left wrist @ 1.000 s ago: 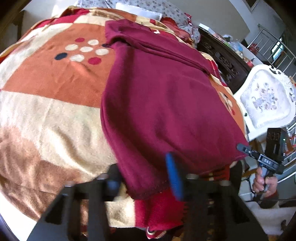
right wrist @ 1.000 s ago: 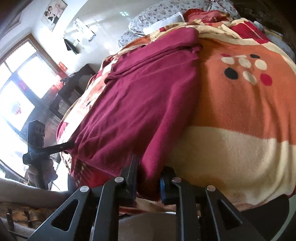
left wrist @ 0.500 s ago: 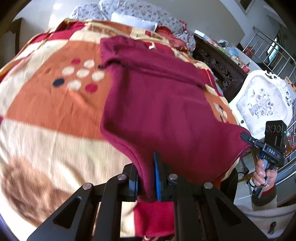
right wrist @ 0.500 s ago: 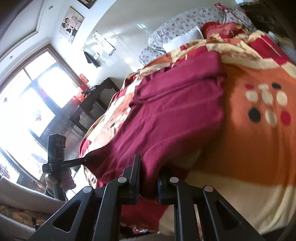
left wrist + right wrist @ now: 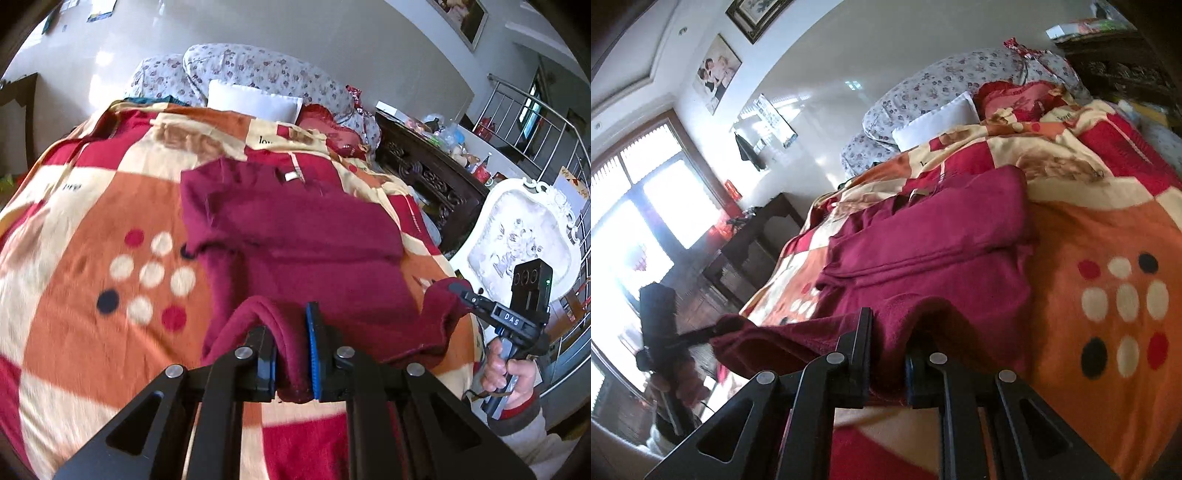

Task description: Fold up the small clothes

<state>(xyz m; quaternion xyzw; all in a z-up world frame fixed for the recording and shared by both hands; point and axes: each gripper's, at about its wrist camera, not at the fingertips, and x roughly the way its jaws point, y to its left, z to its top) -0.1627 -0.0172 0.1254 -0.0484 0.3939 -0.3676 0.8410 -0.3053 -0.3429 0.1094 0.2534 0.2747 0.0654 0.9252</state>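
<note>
A maroon knit garment (image 5: 303,240) lies spread on the patchwork blanket (image 5: 92,295), its sleeves folded across the far end. My left gripper (image 5: 291,350) is shut on the near hem's left corner, and the cloth bulges up between its pads. My right gripper (image 5: 890,354) is shut on the hem's other corner of the garment (image 5: 942,258). Both corners are raised off the bed, with the hem sagging between them. In the left wrist view the right gripper (image 5: 458,291) and the hand holding it show at the right edge. In the right wrist view the left gripper (image 5: 716,330) shows at the left.
Floral pillows (image 5: 258,74) and a white pillow (image 5: 255,99) lie at the bed's head. A dark carved cabinet (image 5: 424,166) and a white ornate chair (image 5: 517,236) stand along the bed's right side. A dark desk (image 5: 753,236) stands by the bright window (image 5: 639,206).
The left jaws closed on the hem corner. Both grippers then rose and moved toward the head of the bed, lifting the near hem off the blanket.
</note>
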